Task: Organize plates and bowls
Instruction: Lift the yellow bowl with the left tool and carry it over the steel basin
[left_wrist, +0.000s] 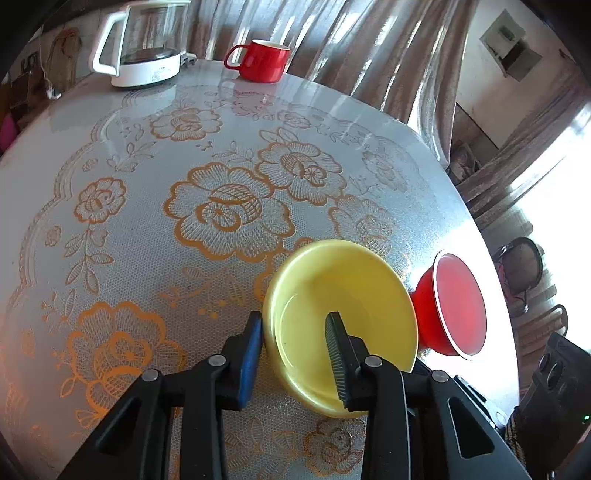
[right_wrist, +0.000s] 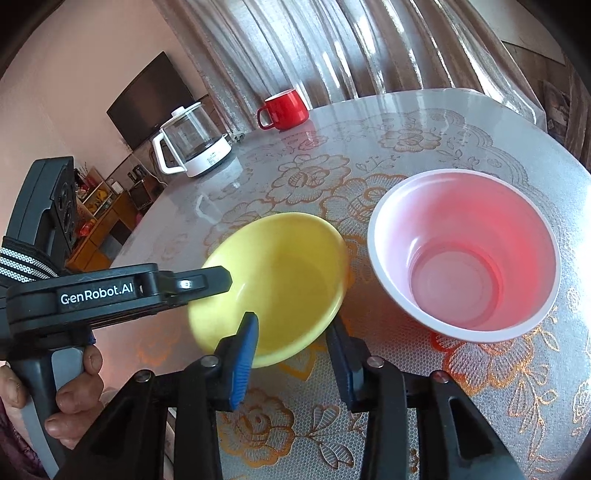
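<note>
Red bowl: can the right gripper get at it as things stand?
Probably yes. The red bowl stands upright beside the yellow bowl, nothing over it or across the way. But the right gripper has its jaws astride the yellow bowl's rim and must leave that first.

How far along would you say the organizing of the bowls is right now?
Nothing looks done yet: the yellow bowl and the red bowl sit side by side on the table, unstacked. In hand: the left gripper and right gripper each straddle the yellow bowl's rim, jaws not visibly clamped. Left: gripping it, then probably nesting the bowls.
</note>
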